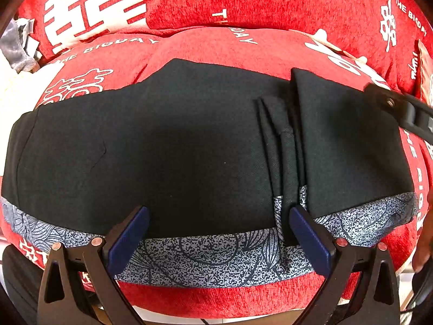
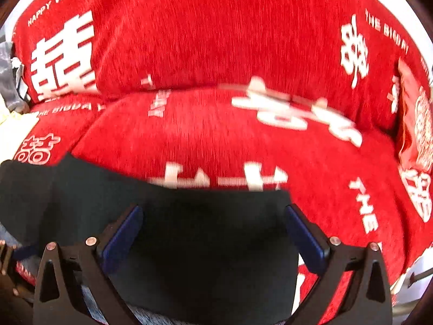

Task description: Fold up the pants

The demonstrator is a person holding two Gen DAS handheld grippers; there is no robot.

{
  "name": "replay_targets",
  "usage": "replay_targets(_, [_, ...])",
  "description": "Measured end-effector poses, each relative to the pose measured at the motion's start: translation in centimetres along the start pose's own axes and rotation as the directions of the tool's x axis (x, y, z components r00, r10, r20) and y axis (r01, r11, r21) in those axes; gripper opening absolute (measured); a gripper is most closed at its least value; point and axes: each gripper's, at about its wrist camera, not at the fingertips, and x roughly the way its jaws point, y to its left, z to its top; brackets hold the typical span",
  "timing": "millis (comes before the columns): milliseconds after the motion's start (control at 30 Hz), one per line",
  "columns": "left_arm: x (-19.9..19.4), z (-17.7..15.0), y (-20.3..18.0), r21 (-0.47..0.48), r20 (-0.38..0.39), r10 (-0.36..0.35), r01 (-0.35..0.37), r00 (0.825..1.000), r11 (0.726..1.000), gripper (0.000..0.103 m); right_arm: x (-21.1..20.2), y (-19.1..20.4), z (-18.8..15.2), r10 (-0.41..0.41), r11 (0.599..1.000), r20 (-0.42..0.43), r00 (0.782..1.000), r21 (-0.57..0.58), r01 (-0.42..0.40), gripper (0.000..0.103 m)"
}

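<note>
Pants: black cloth pants, folded flat on red sofa cover, patterned grey lining showing.
My left gripper: spread, empty.
My right gripper: spread over them.

red chenille sofa cover printed with white double-happiness characters and "THE BIG DAY" lettering, over seat and backrest | crumpled grey cloth at far left by the backrest | pale cream fabric just below it | orange-red patterned cushion at far right

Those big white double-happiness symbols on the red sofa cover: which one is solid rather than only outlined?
The large white symbol on the backrest is solid. The small one on the seat cushion, beside the black pants, is only outlined.
</note>
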Motion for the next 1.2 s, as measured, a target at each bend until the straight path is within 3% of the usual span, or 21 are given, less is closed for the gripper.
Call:
replay_targets(167, [0.0, 0.0, 0.3, 0.005, -0.004, -0.014, 0.014, 1.000, 1.000, 0.103, 3.5, 0.9, -0.5, -0.013, 1.000, -0.148, 0.989, -0.006, 0.012, 0.103])
replay_targets(533, [-0.2, 0.0, 1.0, 0.010, -0.016, -0.047, 0.047, 0.999, 0.999, 0.103, 0.0, 0.7, -6.4, 0.001, 1.000, -0.068, 0.998, 0.028, 0.001, 0.103])
replay_targets(600, [-1.0, 0.0, 1.5, 0.011, -0.009, -0.011, 0.011, 1.000, 1.000, 0.103, -0.6, 0.6, -7.3, 0.001, 0.999, -0.047, 0.999, 0.044, 0.001, 0.103])
replay_targets(667, [-2.4, 0.2, 2.4, 0.022, 0.054, 0.059, -0.060, 0.997, 0.998, 0.103, -1.2, 0.5, -8.2, 0.001, 0.997, -0.030, 1.000, 0.075, 0.002, 0.103])
replay_targets(767, [-3.5, 0.3, 4.7, -0.012, 0.100, 0.110, -0.109, 0.989, 0.994, 0.103, -1.7, 1.0, -9.2, -0.029, 0.997, 0.009, 1.000, 0.070, 0.028, 0.103])
replay_targets(933, [-3.4, -0.1, 9.5, -0.124, 0.079, 0.159, -0.148, 0.984, 0.981, 0.103, -2.0, 1.3, -10.5, -0.059, 0.994, 0.091, 0.994, 0.099, 0.050, 0.103])
replay_targets(1067, [-3.9, 0.0, 14.1, -0.225, 0.079, 0.219, -0.197, 0.972, 0.954, 0.103, -2.5, 1.3, -10.2, -0.066, 0.991, 0.068, 0.996, 0.121, 0.057, 0.103])
replay_targets(1133, [-4.0, 0.0, 15.8, -0.266, 0.080, 0.239, -0.211, 0.968, 0.941, 0.103, -3.4, 2.2, -9.8, -0.031, 0.990, 0.081, 0.996, 0.141, 0.020, 0.103])
replay_targets(1200, [-3.9, 0.1, 17.8, -0.306, 0.075, 0.279, -0.244, 0.957, 0.920, 0.103, -3.9, 4.9, -8.9, 0.012, 0.997, 0.089, 0.996, 0.069, -0.018, 0.103])
